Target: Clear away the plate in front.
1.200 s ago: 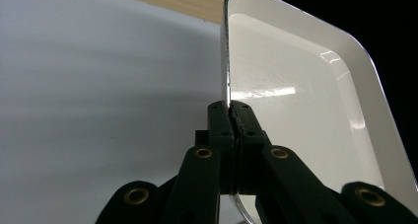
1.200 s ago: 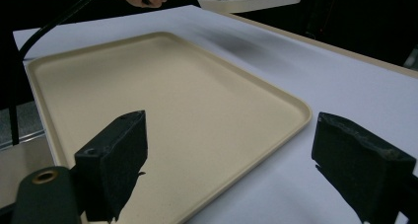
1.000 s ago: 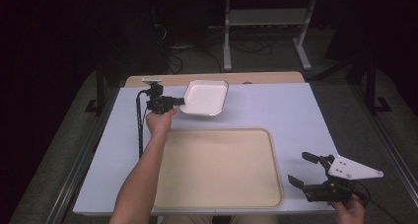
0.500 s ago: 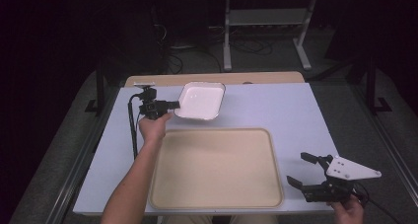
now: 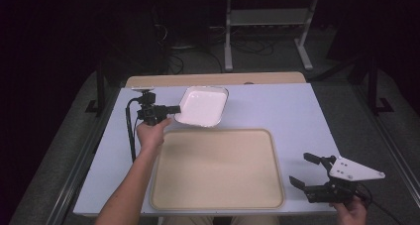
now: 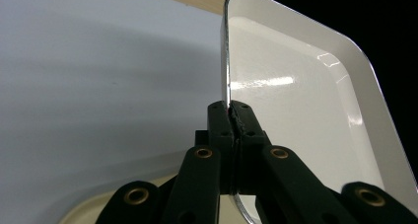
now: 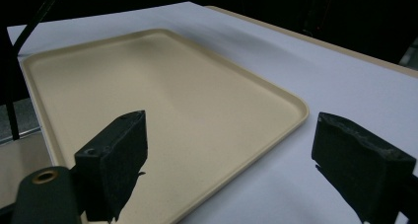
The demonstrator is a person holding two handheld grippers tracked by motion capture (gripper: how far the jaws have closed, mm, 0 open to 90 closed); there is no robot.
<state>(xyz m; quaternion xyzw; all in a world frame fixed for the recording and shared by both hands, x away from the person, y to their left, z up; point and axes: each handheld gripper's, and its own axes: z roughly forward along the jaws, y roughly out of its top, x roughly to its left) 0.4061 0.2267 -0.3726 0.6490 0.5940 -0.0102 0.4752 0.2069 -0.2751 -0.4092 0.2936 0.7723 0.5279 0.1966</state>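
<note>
Gripping the white tray (image 5: 202, 106) by its rim, left gripper (image 5: 171, 109) jaws clamped tight, tray lifted at the beige tray's (image 5: 218, 170) far edge. Right gripper (image 5: 303, 171) jaws wide, nothing between, near beige tray's right corner.

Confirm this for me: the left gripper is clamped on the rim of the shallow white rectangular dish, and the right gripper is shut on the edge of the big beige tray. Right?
Not quite. The left gripper is indeed clamped on the rim of the shallow white rectangular dish, but the right gripper is not shut on the big beige tray. In the right gripper view its jaws stand wide apart, gripping nothing, near the tray's corner.
</note>
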